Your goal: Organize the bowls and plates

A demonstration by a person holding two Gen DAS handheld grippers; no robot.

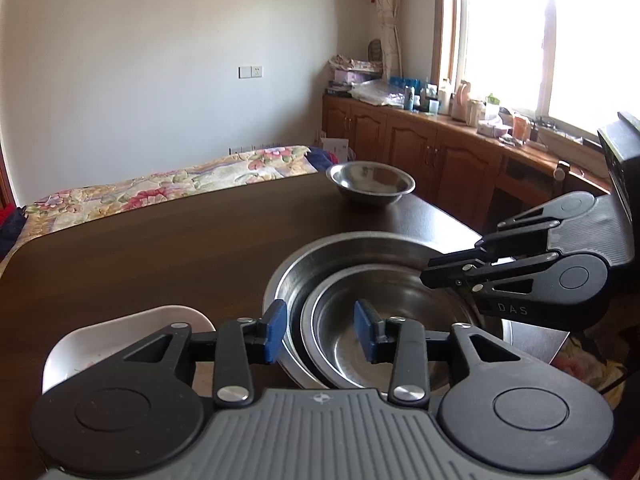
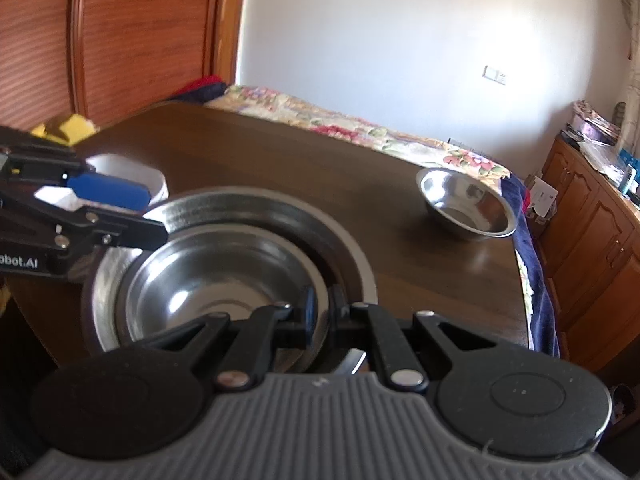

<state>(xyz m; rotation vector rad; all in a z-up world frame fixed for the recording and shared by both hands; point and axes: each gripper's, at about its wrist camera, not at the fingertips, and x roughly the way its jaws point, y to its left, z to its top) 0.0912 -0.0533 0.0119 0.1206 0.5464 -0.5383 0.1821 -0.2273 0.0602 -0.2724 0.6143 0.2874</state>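
Steel bowl (image 1: 394, 320) nested inside larger basin (image 1: 320, 264).

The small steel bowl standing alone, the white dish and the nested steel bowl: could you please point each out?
small steel bowl (image 1: 370, 184): left wrist view, inner wall.
white dish (image 1: 120, 332): left wrist view, inside surface near its rim.
nested steel bowl (image 2: 208, 304): right wrist view, bottom of the inner bowl.

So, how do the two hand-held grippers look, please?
Both the left gripper and the right gripper have black linkage arms with silver rivets, round black discs and a ribbed grey body. The left gripper's finger pads are blue. White lettering marks the side of each.
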